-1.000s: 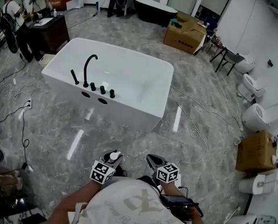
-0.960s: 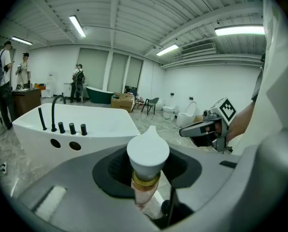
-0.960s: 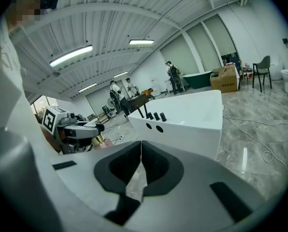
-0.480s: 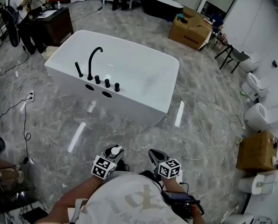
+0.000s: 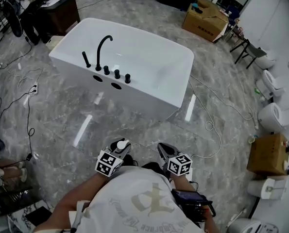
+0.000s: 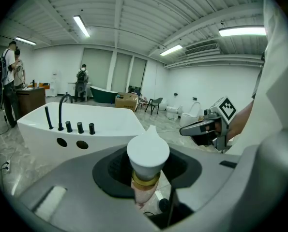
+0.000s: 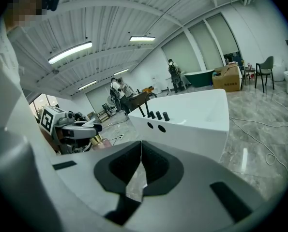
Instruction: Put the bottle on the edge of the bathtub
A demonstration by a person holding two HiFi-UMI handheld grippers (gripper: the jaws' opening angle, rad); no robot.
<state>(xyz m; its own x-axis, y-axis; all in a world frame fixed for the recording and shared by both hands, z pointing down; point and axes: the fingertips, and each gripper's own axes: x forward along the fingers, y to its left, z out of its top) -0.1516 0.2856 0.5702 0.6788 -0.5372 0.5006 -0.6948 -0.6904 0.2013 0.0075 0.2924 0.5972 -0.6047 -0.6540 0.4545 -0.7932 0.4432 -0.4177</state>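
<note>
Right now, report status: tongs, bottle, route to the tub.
Left tongs shut on bottle. Right tongs shut, empty. Bottle short of bathtub edge. Cable on floor to its right.

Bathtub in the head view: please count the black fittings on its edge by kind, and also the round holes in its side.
Curved spout: 1
Straight rod: 1
Knobs: 3
Round holes: 2
Total: 7
</note>
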